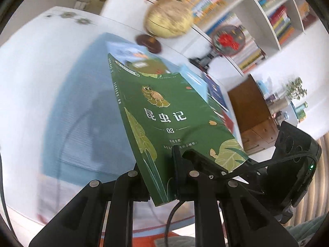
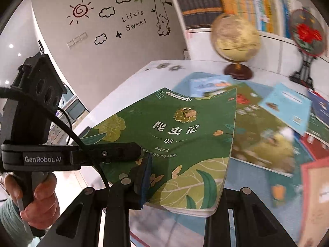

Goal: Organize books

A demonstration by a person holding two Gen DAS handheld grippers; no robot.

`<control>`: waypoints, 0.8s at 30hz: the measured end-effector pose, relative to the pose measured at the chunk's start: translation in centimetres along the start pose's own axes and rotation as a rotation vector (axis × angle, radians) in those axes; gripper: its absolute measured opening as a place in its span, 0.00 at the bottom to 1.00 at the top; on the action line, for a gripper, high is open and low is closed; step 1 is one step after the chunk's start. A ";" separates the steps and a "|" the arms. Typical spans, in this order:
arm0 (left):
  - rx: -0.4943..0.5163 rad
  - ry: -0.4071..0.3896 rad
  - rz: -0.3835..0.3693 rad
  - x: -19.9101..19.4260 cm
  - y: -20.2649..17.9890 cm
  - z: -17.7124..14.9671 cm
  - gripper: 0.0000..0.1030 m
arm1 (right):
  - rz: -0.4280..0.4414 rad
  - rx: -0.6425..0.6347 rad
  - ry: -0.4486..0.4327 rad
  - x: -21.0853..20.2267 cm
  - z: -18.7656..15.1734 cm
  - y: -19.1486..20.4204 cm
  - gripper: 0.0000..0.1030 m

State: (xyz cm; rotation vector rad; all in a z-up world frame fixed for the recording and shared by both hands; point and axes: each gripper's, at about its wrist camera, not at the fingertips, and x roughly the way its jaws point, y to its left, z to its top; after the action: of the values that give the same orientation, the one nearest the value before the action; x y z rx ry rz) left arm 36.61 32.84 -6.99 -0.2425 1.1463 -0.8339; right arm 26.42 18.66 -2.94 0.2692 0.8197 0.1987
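Observation:
A green paperback (image 1: 164, 111) with a cartoon insect and "03" on its cover hangs tilted above the table, gripped by both grippers at its near edge. My left gripper (image 1: 174, 164) is shut on the green book, one finger on the cover and the other hidden beneath. In the right wrist view my right gripper (image 2: 148, 181) is shut on the same green book (image 2: 181, 135), its blue-padded finger (image 2: 145, 175) pressing the cover. The left gripper's black arm (image 2: 115, 151) clamps the book's left corner, held by a person's hand (image 2: 41, 193). Several more books (image 2: 285, 105) lie scattered on the blue mat.
A globe (image 2: 236, 39) on a wooden base and a round red-flower ornament (image 2: 306, 35) stand at the table's far side (image 2: 133, 72). Behind them are white shelves full of books (image 1: 279, 18). A brown cabinet (image 1: 253, 111) is at the right.

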 end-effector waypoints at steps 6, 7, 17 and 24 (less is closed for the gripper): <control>-0.032 -0.010 0.009 -1.5 7.1 3.6 0.12 | -0.021 -0.027 0.015 6.2 3.5 4.6 0.29; -0.035 -0.009 0.014 -1.5 8.1 4.2 0.12 | -0.023 -0.020 0.023 7.5 4.1 5.0 0.29; -0.053 0.057 0.009 1.0 17.0 11.0 0.13 | -0.067 0.042 0.087 17.7 9.3 6.8 0.29; -0.075 0.103 -0.030 4.5 21.0 15.0 0.13 | -0.111 0.095 0.120 22.7 11.9 5.5 0.30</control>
State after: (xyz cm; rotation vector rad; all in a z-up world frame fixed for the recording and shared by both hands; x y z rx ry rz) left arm 60.07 40.63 -15.74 -0.2817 1.2745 -0.8391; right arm 50.00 28.28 -9.20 0.3021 0.9620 0.0726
